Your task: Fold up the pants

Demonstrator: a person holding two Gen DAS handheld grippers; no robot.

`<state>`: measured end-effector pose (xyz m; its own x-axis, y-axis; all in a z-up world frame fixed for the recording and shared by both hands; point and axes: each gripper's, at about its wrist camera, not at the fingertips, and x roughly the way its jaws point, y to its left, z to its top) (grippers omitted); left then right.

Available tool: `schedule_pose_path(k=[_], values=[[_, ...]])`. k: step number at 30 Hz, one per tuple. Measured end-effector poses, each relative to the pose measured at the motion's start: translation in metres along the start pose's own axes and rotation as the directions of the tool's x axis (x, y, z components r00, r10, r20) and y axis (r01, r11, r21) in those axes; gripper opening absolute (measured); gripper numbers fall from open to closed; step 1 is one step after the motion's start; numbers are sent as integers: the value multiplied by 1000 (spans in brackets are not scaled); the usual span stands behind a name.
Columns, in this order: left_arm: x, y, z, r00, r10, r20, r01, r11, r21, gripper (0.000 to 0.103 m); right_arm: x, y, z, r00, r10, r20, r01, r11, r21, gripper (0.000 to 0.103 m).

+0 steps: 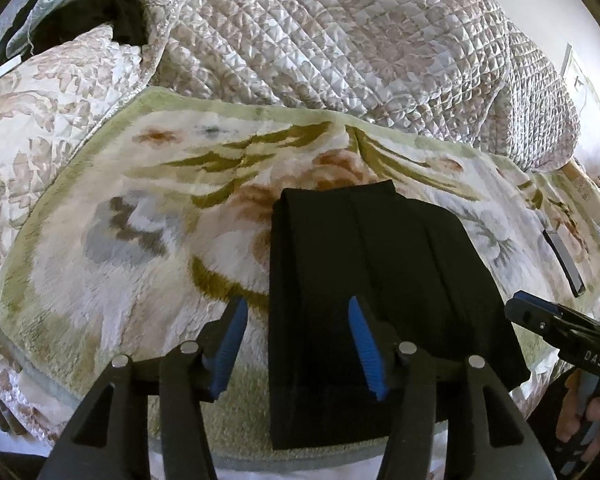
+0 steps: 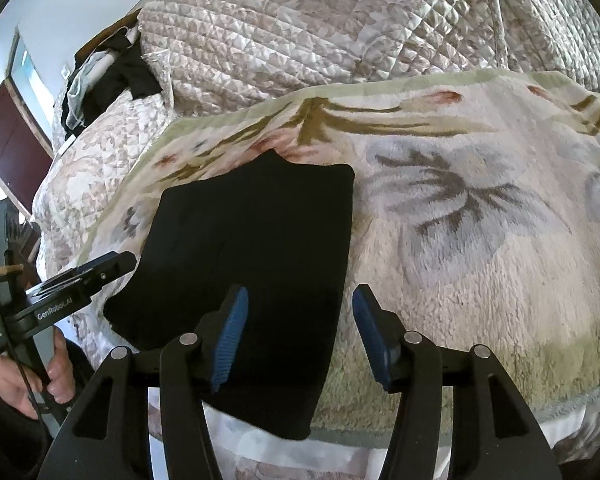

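The black pants (image 1: 380, 280) lie folded into a flat rectangle on a fluffy floral blanket (image 1: 112, 248). They also show in the right wrist view (image 2: 252, 264), with the near end hanging a little over the blanket's edge. My left gripper (image 1: 298, 344) is open and empty, straddling the left edge of the folded pants near their front end. My right gripper (image 2: 298, 340) is open and empty, straddling the right edge of the pants. The right gripper also shows at the right of the left wrist view (image 1: 556, 320), and the left gripper at the left of the right wrist view (image 2: 84, 280).
A quilted bedspread (image 1: 340, 40) is heaped behind the blanket. Dark clothes (image 1: 88, 20) are piled at the far left. A dark flat phone-like object (image 1: 564, 264) lies on the blanket to the right of the pants. The bed's front edge is just below the grippers.
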<state>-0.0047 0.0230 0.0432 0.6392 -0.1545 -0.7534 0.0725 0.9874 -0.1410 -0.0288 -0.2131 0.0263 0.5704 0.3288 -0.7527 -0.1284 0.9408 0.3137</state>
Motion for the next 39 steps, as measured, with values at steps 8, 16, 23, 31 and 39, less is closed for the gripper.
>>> schedule_pose_path(k=[8,16,23,31,39], values=[[16,-2,11,1000,-4,-15,5,1000,12,57,14,-6,11,1000,8,-22,-7,1000,14,55],[33,10,12,998,-59,-20,58,997,-41,65,31,-17,12,999,21,-46,-19,999,45,55],[41,21,12,995,-102,-3,102,991,-92,71,35,-23,15,999,39,-28,-37,998,60,55],[43,19,4,984,-180,-16,177,977,-121,71,36,-23,13,997,70,-25,-68,994,83,55],[40,18,-3,978,-209,-16,206,972,-117,71,31,-19,-1,994,104,-36,-101,992,72,55]])
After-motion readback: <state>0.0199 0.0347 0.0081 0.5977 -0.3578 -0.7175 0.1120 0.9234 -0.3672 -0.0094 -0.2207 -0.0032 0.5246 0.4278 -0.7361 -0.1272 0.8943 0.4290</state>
